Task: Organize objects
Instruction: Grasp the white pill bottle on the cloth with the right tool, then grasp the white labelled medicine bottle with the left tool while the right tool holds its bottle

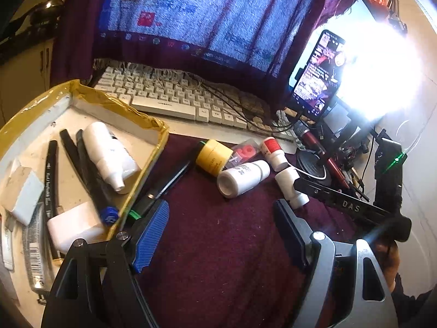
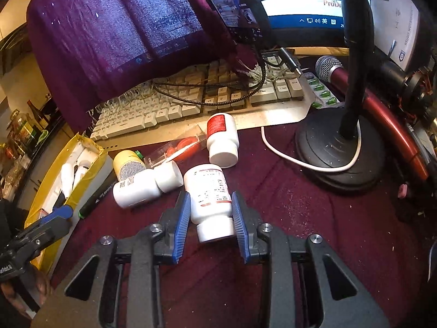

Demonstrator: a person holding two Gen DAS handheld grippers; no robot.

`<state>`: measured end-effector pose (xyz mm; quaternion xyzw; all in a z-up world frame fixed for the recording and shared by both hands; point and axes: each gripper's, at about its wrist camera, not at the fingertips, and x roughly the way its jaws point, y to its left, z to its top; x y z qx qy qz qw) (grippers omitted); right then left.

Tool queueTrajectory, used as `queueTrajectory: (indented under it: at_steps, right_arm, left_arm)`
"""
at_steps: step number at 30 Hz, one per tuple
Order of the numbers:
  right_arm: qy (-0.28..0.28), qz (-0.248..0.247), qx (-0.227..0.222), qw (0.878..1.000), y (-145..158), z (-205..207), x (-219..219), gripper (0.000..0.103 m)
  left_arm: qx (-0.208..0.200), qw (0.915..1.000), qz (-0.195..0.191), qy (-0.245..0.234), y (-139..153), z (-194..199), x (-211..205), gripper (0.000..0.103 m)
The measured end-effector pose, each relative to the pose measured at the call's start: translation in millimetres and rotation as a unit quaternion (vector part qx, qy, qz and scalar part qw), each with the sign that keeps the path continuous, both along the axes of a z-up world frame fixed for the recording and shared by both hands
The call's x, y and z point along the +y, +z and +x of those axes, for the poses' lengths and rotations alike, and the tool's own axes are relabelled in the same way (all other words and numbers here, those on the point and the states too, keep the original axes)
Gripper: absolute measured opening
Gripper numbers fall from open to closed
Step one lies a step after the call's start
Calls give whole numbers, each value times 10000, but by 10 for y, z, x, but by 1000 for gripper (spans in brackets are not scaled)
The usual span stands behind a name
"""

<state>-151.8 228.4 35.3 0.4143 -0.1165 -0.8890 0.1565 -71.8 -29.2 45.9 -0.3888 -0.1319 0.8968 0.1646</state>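
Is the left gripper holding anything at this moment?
No, the left gripper is open over bare maroon cloth, with nothing between its blue pads.

Legible markings only:
- Black bar at right edge of the maroon cloth, left wrist view: white letters "DAS".
- Monitor along the far edge of the desk, right wrist view: taskbar shows the character "英" beside a speaker icon; above it, partial orange letters "ProD", cut off.
- Keyboard: one key reads "ALT"; other legends too small.
- White bottle, phone, pens: print present, not readable.
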Motion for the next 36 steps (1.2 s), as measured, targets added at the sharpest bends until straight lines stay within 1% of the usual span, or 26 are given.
queueTrajectory:
  at_steps: [5,8,12,14,17,19,20,22,24,27,29,30,32,33,36]
  right_arm:
    - [-115,-413,-84,9990,-53,-60,92,30]
    - [-57,-464,-70,9989,-62,-51,97,30]
    - [-53,-591,-90,9982,-73,-23,138,31]
    - [-54,-652,-106,9978,-72,-14,174,31]
    - [-34,-628,-82,9980,-59,7,209,31]
    - [-54,-584,-84,9982,-55,15,229,31]
    - [-51,-568,-75,9983,-52,17,241,31]
    - [-60,-545,-61,9985,-48,17,267,31]
    - [-7,-519,-62,9986,-49,5,282,31]
    - [123,-424,-40,9990,-46,-7,253,31]
    - [190,-355,-35,9992,-43,-12,216,31]
    - [207,-352,-52,9992,-49,-13,203,31]
    - [255,-397,-123,9988,-60,-17,180,31]
    - [269,-390,-136,9988,-62,-14,169,31]
    - [323,-244,-120,9991,-56,-3,121,31]
  left_arm:
    - [17,9996,-269,-67,19,-105,143,74]
    - [-5,9993,-348,-146,51,-234,232,74]
    - [-135,9980,-371,-493,37,-450,430,76]
    - [-158,9956,-421,-822,1,-545,585,76]
    - [-219,9924,-601,-1053,-69,-653,765,76]
    - [-165,9895,-755,-1222,-114,-694,867,76]
    - [-299,9871,-836,-1329,-172,-739,918,76]
    - [-422,9842,-904,-1465,-250,-754,979,76]
    - [-494,9818,-876,-1609,-299,-717,1028,75]
    - [-471,9776,-950,-1821,-297,-647,1109,67]
    - [-488,9771,-1020,-1805,-309,-667,1151,63]
    - [-442,9779,-1061,-1748,-307,-683,1152,59]
    - [-318,9783,-1318,-1565,-310,-690,1160,35]
    - [-295,9790,-1381,-1473,-309,-691,1139,32]
    - [-338,9836,-1138,-1359,-308,-653,981,30]
